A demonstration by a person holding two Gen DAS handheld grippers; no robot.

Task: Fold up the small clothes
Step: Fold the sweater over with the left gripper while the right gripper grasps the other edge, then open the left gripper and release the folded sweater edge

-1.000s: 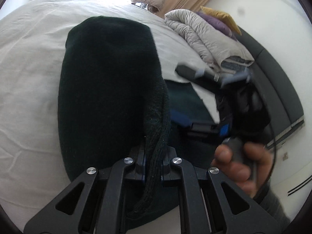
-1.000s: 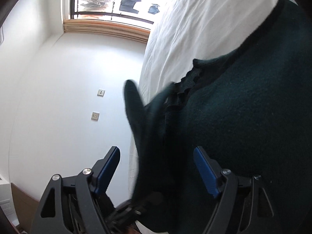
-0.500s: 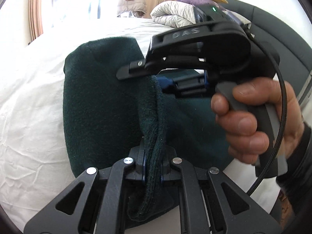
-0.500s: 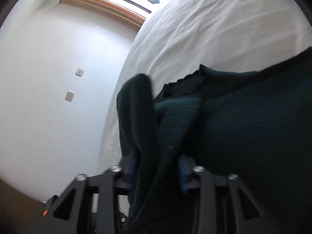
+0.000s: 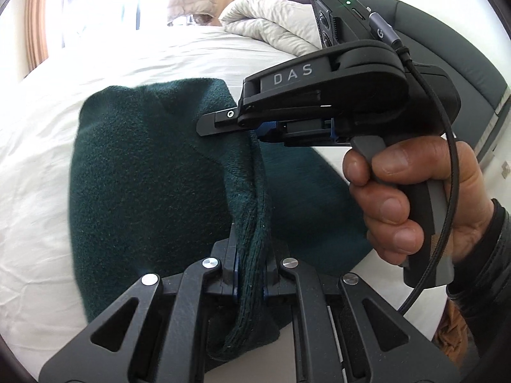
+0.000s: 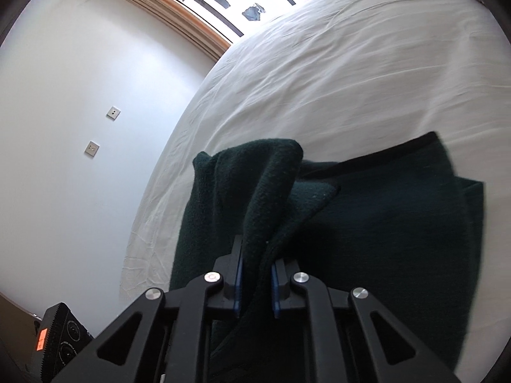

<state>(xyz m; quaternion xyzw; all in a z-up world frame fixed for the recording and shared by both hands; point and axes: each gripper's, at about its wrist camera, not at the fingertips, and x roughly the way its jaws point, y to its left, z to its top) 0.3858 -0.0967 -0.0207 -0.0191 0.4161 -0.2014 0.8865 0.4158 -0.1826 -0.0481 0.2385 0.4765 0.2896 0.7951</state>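
Dark green knit garment (image 5: 150, 172) lies on the white bed (image 5: 48, 121), pinched by both grippers.
Left gripper (image 5: 250, 274) fingers clamp a bunched edge at 6 o'clock; right gripper (image 6: 255, 282) fingers, having just been closing, pinch a raised fold, its hand (image 5: 412, 198) at 3 o'clock in the left view.

A dark green knitted garment (image 5: 143, 172) lies on the white bed sheet, its fuzzy fabric already doubled over in places. One bunched edge (ribbed, in the left wrist view) rises from the flat part as a narrow ridge. In the right wrist view another fold (image 6: 255, 198) stands up in a peak, with a black trim line along the far edge behind it.
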